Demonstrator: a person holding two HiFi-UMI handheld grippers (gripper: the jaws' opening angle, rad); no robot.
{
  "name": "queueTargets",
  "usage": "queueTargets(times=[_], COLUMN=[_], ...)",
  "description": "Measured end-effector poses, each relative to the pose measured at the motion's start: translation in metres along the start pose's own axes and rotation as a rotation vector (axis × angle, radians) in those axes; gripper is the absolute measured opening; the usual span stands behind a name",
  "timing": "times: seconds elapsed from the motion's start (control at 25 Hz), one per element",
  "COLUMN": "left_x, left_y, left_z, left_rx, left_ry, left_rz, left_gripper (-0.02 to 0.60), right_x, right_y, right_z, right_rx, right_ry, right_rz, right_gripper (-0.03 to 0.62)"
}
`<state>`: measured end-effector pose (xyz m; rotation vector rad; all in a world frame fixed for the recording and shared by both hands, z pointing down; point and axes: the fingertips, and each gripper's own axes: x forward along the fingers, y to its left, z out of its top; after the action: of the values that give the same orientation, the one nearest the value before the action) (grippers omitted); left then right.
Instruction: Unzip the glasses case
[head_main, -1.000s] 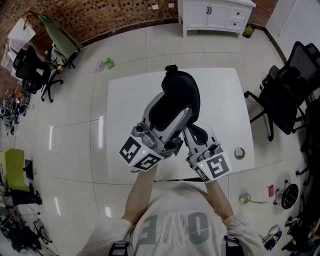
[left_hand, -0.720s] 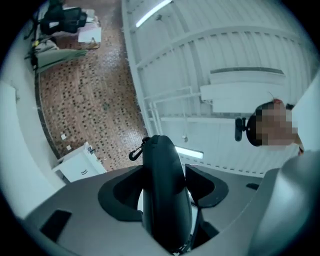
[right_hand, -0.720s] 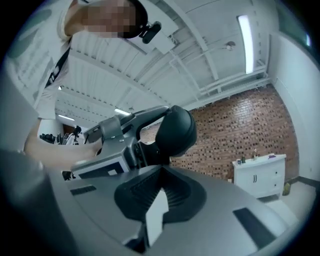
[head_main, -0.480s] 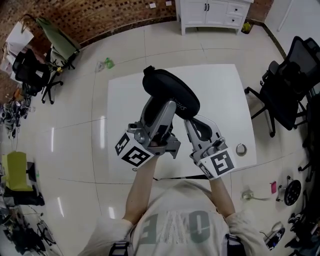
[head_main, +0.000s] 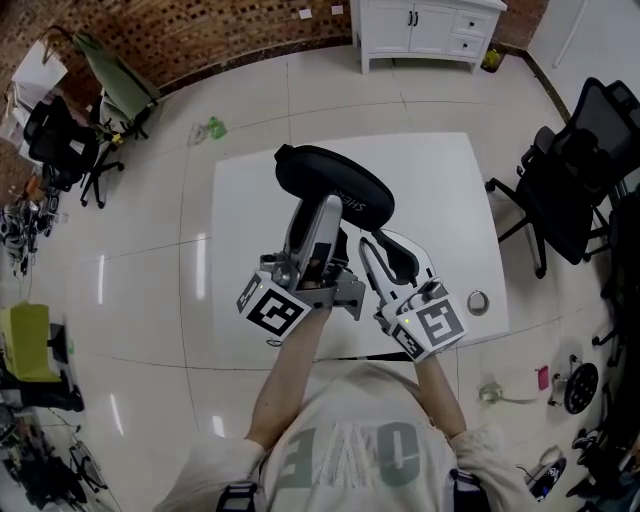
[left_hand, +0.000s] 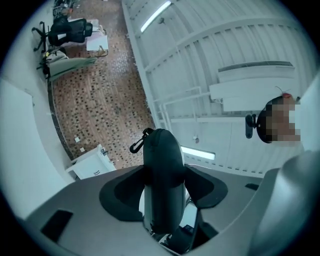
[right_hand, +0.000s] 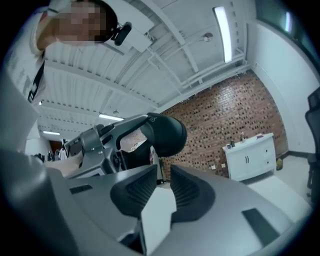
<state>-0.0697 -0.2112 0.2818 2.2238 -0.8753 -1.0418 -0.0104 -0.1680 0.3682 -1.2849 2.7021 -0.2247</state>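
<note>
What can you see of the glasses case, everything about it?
The glasses case is black, oval and rounded, with a fabric-like shell, pale lettering on one side and a small black clip at one end. It is held in the air above the white table, gripped across its thickness by the jaws of the left gripper, which are closing on it. Whether the zip is open isn't clear.

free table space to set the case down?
The table is bare at the far right, between the glasses case and the right edge, and along a narrow left strip. Crowded: the middle, under the held case; small round object near the right corner.
</note>
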Motion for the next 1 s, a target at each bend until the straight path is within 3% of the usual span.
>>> queueTargets(times=[0.24,0.36,0.48,0.6,0.8,1.0], left_x=[0.004,0.004,0.003,0.000,-0.005,-0.002], left_y=[-0.011,-0.015,-0.016,-0.018,-0.027,-0.026], left_z=[-0.017,-0.023,-0.027,-0.028,-0.029,-0.028], left_rx=[0.015,0.066,0.094,0.109,0.158,0.122], left_ry=[0.032,0.043,0.053,0.051,0.014,0.002], left_rz=[-0.008,0.002,-0.001,-0.027,-0.103,-0.142], left_gripper=[0.255,0.255,0.255,0.255,0.255,0.256], right_x=[0.005,0.003,-0.001,-0.003,-0.003,-0.004], right_y=[-0.008,-0.009,-0.008,-0.007,-0.001,0.007], right_z=[-0.002,0.001,0.001,0.000,0.012,0.017], right_rx=[-0.052,-0.103,-0.150,-0.189,-0.268,-0.251], right_ry=[0.003,-0.006,0.014,0.042,0.003,-0.008], right_rz=[-0.052,-0.070,-0.076,-0.071,-0.034,0.033], right_gripper=[0.055,0.055,-0.002,-0.003,-0.003,-0.003])
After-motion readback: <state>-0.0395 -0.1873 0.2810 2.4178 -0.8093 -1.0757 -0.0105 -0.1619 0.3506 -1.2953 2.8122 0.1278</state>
